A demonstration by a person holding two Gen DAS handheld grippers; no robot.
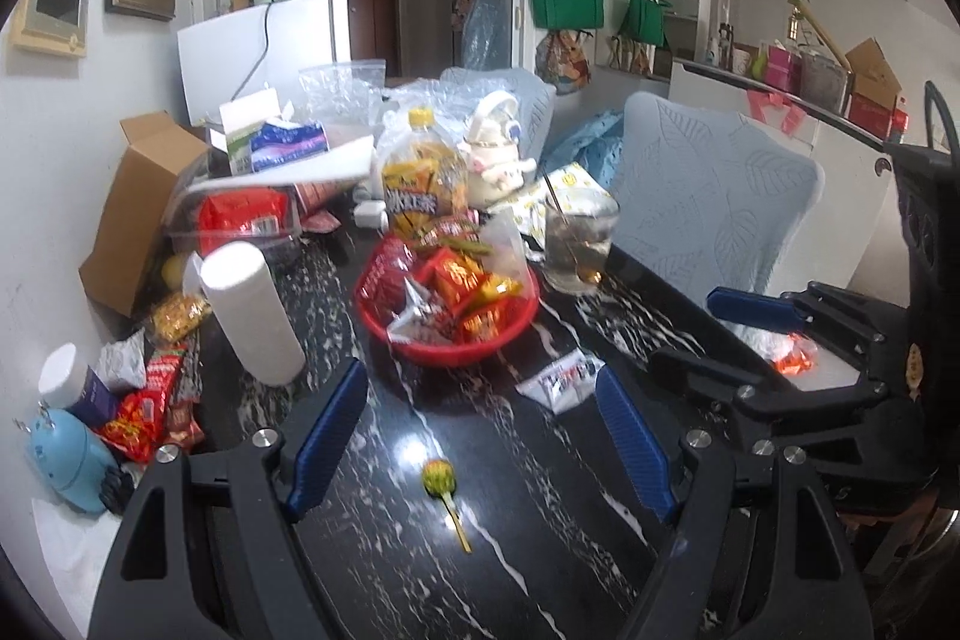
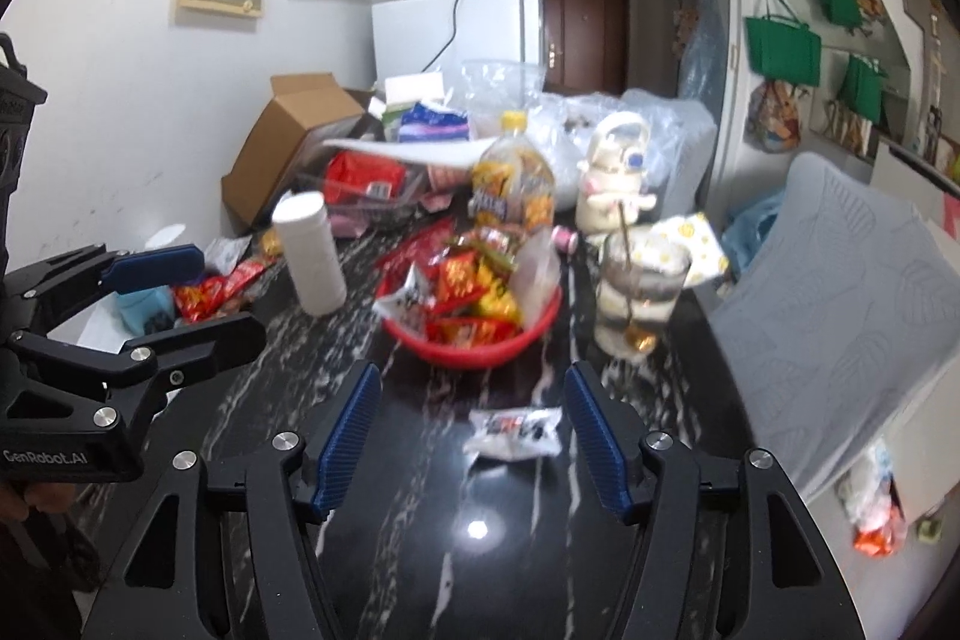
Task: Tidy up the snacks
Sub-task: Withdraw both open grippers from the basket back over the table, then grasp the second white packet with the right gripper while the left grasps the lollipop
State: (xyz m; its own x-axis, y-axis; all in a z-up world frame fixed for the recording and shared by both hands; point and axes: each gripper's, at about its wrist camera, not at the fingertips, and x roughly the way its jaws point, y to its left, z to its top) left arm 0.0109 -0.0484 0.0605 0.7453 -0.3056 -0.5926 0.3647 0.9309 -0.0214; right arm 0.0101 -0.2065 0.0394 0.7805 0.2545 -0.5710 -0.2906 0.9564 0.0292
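A red basket (image 1: 414, 337) (image 2: 480, 352) full of snack packets sits mid-table. A white snack packet (image 1: 561, 377) (image 2: 516, 433) lies on the black marble table just in front of it. A yellow-green lollipop (image 1: 440, 478) lies nearer me. My left gripper (image 1: 480, 430) is open and empty, with the lollipop between its fingers' lines. My right gripper (image 2: 474, 436) is open, with the white packet lying between its fingertips on the table. Each gripper shows in the other's view: the right gripper (image 1: 708, 334) and the left gripper (image 2: 204, 292).
A white cylinder (image 1: 252, 313) (image 2: 309, 256) stands left of the basket. A glass with a spoon (image 1: 579, 244) (image 2: 639, 298) stands right of it. Loose red snack packets (image 1: 144, 409) (image 2: 207, 292) lie at the left edge. A juice bottle (image 1: 423, 184), boxes and bags crowd the back. A grey chair (image 1: 714, 196) is right.
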